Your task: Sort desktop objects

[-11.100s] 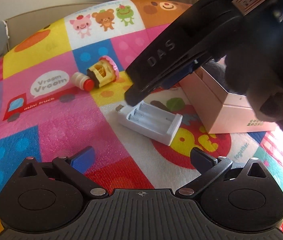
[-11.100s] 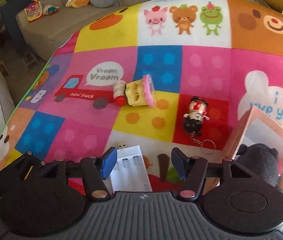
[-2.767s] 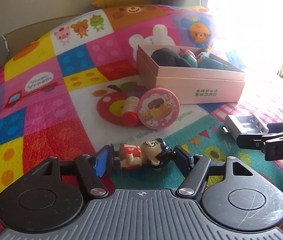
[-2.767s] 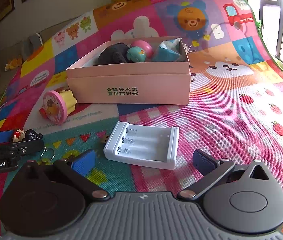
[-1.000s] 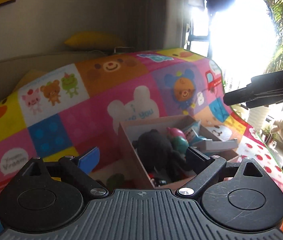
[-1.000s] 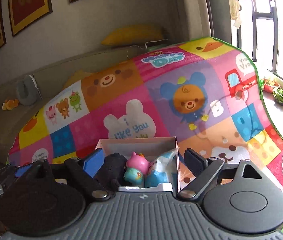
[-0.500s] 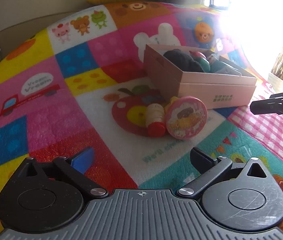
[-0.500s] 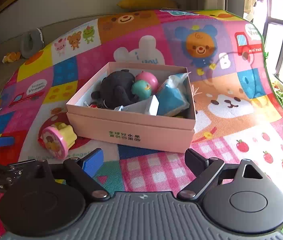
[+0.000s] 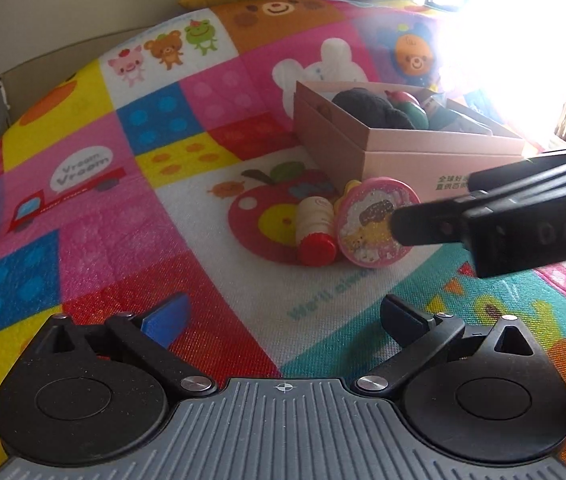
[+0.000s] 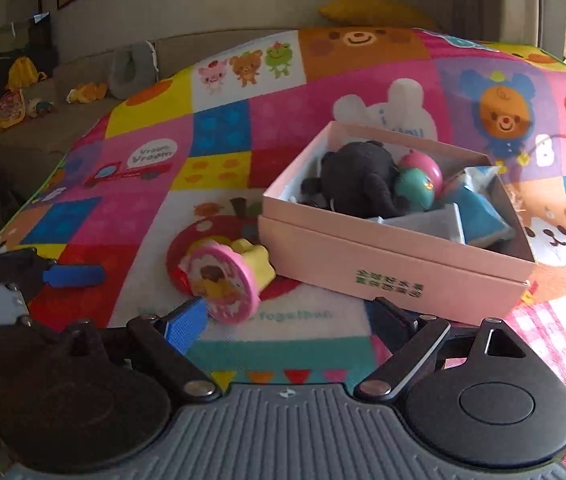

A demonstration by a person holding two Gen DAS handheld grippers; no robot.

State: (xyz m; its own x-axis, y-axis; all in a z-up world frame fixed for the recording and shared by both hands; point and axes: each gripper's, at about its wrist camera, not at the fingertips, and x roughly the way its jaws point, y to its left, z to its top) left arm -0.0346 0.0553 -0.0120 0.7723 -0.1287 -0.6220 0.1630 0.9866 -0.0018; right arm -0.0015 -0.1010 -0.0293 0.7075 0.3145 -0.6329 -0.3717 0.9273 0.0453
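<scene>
Both grippers released, nothing between the fingers. Left gripper (image 9: 283,312) spread wide; right gripper (image 10: 287,320) likewise apart. Pink box (image 10: 395,264) already holds sorted items, evidently the collection point. Remaining pink toy (image 10: 225,280) lies on the play mat (image 10: 123,216), just ahead of the right gripper's left finger, beside the box.

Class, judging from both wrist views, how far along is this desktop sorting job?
Done: black plush, battery holder and other small items lie in the pink box. In hand: nothing; left gripper and right gripper are open. Left: the pink-and-yellow toy on the mat.
</scene>
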